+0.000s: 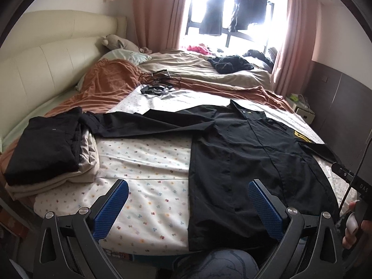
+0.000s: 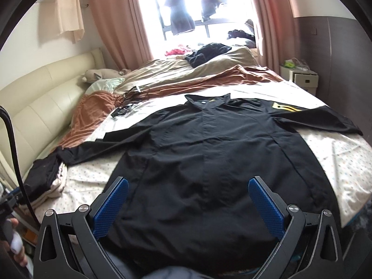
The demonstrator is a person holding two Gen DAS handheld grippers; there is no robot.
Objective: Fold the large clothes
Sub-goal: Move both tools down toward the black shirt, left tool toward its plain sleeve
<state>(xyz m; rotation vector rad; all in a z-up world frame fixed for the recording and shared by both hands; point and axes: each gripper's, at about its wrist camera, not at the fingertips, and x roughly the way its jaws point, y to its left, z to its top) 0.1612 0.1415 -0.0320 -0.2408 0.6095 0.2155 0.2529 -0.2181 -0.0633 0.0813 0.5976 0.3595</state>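
A large black shirt (image 1: 244,153) (image 2: 209,153) lies flat and face up on the flowered sheet (image 1: 144,162), collar towards the window and both sleeves spread out. A yellow patch (image 2: 282,107) marks its right shoulder. My left gripper (image 1: 188,186) hovers open over the shirt's lower left edge, with the sheet under its left finger. Over the middle of the shirt's hem my right gripper (image 2: 188,183) is open, holding nothing. The right hand-held device (image 1: 353,181) shows at the edge of the left wrist view.
A stack of folded clothes (image 1: 48,153) (image 2: 46,176), black on beige, sits at the left of the bed. Cables and a small dark device (image 1: 158,86) lie beyond the shirt. Rumpled brown and beige blankets (image 1: 197,69), dark clothes and a nightstand (image 2: 300,76) are further back.
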